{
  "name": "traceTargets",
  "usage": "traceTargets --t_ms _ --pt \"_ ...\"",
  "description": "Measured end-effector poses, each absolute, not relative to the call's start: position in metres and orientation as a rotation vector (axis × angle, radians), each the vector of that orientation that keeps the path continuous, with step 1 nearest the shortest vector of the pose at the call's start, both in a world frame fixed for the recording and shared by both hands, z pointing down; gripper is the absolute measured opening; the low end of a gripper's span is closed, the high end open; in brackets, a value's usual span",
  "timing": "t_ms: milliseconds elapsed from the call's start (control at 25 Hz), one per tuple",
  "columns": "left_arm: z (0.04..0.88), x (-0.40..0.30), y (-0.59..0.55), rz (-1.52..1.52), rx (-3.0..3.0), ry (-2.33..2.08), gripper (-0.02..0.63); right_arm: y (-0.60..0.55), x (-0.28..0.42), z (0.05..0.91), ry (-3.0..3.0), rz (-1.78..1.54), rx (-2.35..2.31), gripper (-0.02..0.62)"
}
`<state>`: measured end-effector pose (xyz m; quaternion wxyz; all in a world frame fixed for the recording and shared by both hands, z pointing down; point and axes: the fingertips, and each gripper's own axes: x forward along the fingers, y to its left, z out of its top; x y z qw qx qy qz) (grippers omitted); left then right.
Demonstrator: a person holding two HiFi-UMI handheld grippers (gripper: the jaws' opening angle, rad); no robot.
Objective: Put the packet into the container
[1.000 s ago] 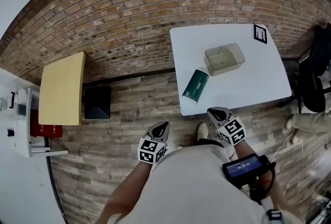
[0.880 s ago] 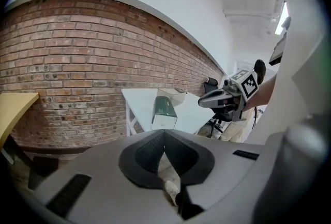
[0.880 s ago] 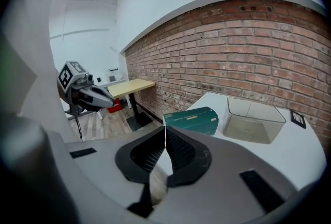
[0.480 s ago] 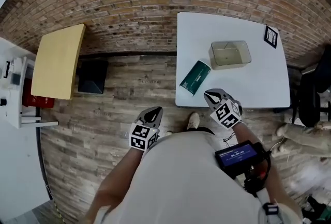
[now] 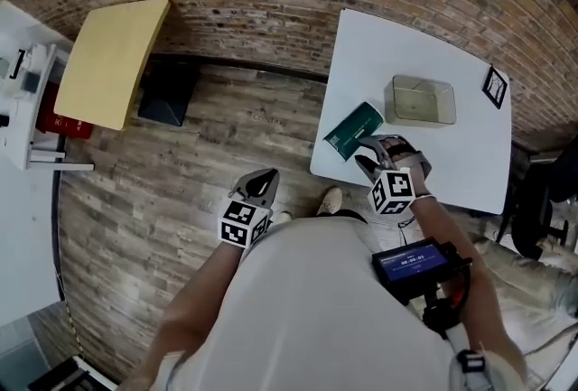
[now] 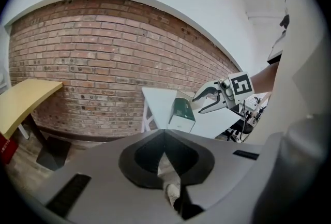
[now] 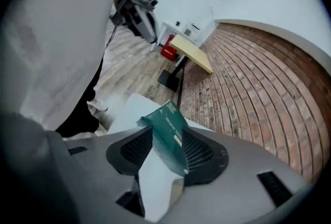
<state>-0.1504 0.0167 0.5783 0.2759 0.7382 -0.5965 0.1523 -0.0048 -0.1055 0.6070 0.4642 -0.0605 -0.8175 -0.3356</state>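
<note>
A dark green packet (image 5: pixel 354 130) lies near the front left corner of the white table (image 5: pixel 470 154). Beyond it to the right stands a clear, empty container (image 5: pixel 420 100). My right gripper (image 5: pixel 366 152) reaches over the table edge; its jaws have just been opening and now straddle the packet's near end. In the right gripper view the packet (image 7: pixel 170 132) sits between the pads (image 7: pixel 199 153) with a gap on the left side. My left gripper (image 5: pixel 262 184) hangs over the wooden floor, shut and empty, its tips meeting in the left gripper view (image 6: pixel 164 135).
A yellow side table (image 5: pixel 113 60) with a black box (image 5: pixel 167 91) beneath it stands at the left by the brick wall. A white shelf unit (image 5: pixel 27 109) is at the far left. A square marker tag (image 5: pixel 494 87) lies on the white table's far right corner.
My right gripper has moved forward over the table edge to the packet, rolled, and gone from shut to open around it. The left gripper has barely moved.
</note>
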Motion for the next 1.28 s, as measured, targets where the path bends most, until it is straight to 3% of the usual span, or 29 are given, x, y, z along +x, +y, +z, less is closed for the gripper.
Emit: traceTargets --t_ms 200,440,880,1280 --pt "0.58 -0.157 0.023 0.387 1.937 -1.644 0.009 -0.099 -0.013 0.621 -1.872 -1.072 -0.397 0.244" --pt "0.582 -0.166 0.035 0.369 1.876 -1.693 0.009 -0.109 -0.019 0.646 -1.746 -1.105 -0.53 0.345" --pt "0.581 -0.176 0.048 0.366 1.818 -1.743 0.009 -0.129 -0.029 0.66 -1.595 -1.11 -0.737 0.388" --pt "0.573 -0.164 0.061 0.35 1.801 -1.772 0.009 -0.125 -0.018 0.66 -1.502 -1.124 -0.798 0.351"
